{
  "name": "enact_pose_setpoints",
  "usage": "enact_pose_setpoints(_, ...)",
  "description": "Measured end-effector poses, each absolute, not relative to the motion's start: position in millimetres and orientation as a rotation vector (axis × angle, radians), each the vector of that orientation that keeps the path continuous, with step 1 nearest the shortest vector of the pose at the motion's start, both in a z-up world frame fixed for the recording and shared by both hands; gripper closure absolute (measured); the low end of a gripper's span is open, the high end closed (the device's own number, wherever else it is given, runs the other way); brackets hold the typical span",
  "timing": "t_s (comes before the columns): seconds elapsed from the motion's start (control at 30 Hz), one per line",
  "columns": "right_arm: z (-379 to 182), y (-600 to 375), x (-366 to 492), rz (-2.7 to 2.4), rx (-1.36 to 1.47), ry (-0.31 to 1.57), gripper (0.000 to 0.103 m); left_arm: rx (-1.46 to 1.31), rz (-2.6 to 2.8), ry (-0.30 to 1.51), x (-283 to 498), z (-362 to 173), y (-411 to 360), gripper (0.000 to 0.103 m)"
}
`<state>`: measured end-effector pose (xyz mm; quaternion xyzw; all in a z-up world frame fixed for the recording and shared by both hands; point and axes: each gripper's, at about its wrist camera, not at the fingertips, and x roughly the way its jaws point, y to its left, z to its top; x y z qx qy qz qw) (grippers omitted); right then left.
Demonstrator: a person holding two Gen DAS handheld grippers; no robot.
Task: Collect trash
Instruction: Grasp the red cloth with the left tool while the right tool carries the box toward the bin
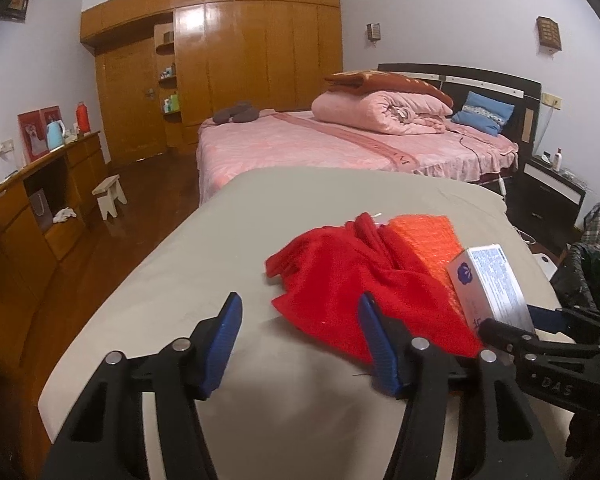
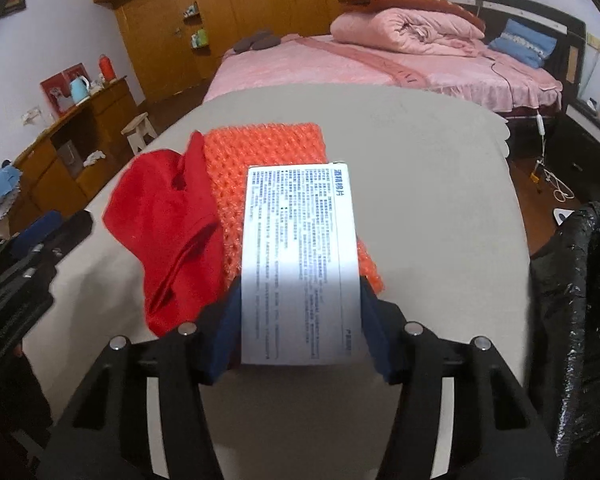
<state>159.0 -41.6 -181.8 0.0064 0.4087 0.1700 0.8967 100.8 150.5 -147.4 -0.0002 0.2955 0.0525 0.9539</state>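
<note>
A white box with small blue print (image 2: 300, 256) sits lengthwise between the blue pads of my right gripper (image 2: 300, 286), which is shut on its two long sides. The box (image 1: 488, 280) is over an orange bubble-wrap sheet (image 2: 268, 148) on a beige-covered surface (image 2: 420, 200). A crumpled red cloth (image 2: 164, 220) lies just left of the wrap, partly overlapping it. My left gripper (image 1: 300, 304) hangs open above the near edge of the red cloth (image 1: 340, 276) with nothing between its fingers. It also shows at the left edge of the right wrist view (image 2: 48, 228).
A black plastic trash bag (image 2: 580, 280) stands open at the right edge of the surface. Beyond is a pink bed (image 1: 340, 140) with folded quilts. A wooden dresser (image 1: 40, 208) and a small white stool (image 1: 110, 194) are on the left, a dark nightstand (image 1: 552, 196) on the right.
</note>
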Motion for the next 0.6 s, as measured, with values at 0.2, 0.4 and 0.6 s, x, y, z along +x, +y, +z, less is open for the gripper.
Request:
enact_pose_setpoints(0.2,-162.4,-61.6,144.1,0.332,0.016,0.797,0.050,-0.007,0.053,0.596,102.0,-146.3,133.0,0.045)
enact_pose_setpoints(0.4,-157.2,-86.8,144.6,0.282,0.047,0.788,0.050,0.016,-0.013,0.610,109.8,-152.0,103.2,0.045)
enact_pose_setpoints(0.6,-159.9,-100.9,142.9,0.265,0.058,0.795,0.049,0.033,-0.054,0.645,125.7,-161.1,83.1,0.070)
